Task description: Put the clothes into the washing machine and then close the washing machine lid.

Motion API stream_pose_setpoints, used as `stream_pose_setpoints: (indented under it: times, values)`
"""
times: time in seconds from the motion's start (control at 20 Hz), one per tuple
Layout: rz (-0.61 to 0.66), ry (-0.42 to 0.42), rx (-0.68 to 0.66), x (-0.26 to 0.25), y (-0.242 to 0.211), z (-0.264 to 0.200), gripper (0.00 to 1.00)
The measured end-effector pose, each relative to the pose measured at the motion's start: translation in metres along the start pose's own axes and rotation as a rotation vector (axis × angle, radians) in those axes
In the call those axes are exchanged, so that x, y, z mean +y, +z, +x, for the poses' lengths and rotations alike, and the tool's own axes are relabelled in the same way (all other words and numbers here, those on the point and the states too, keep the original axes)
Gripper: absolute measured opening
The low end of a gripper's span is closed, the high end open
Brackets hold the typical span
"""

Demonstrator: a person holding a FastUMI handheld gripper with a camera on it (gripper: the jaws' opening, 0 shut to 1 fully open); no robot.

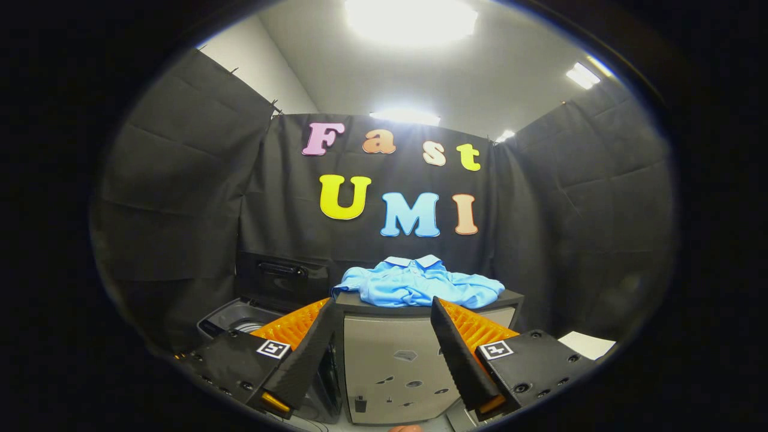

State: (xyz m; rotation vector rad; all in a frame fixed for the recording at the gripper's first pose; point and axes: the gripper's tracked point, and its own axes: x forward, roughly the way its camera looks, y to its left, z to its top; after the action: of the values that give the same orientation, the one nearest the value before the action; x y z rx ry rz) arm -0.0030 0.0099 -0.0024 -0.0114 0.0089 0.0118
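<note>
The gripper is spread wide, its fingers holding nothing. Between and just beyond them stands a grey cabinet with a dark top, which serves as the landmark. On top of the cabinet, ahead of the fingertips and apart from them, lies a folded light-blue polo shirt. To the left of the cabinet and lower sits the washing machine, its lid raised upright behind the opening.
</note>
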Motion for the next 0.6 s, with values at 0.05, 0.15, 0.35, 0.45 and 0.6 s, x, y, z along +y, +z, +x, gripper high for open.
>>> stream_pose_setpoints:
  times: [0.05, 0.15, 0.35, 0.45, 0.6]
  values:
    - [-0.001, 0.004, 0.007, 0.001, -0.002, 0.0, 0.98]
    - [-0.001, 0.007, 0.011, 0.004, -0.002, -0.001, 0.98]
    - [-0.007, 0.0, 0.01, 0.004, 0.0, 0.001, 0.98]
    - [-0.002, -0.004, 0.009, 0.005, 0.003, 0.003, 0.98]
    - [-0.011, -0.005, 0.011, 0.006, 0.008, 0.011, 0.98]
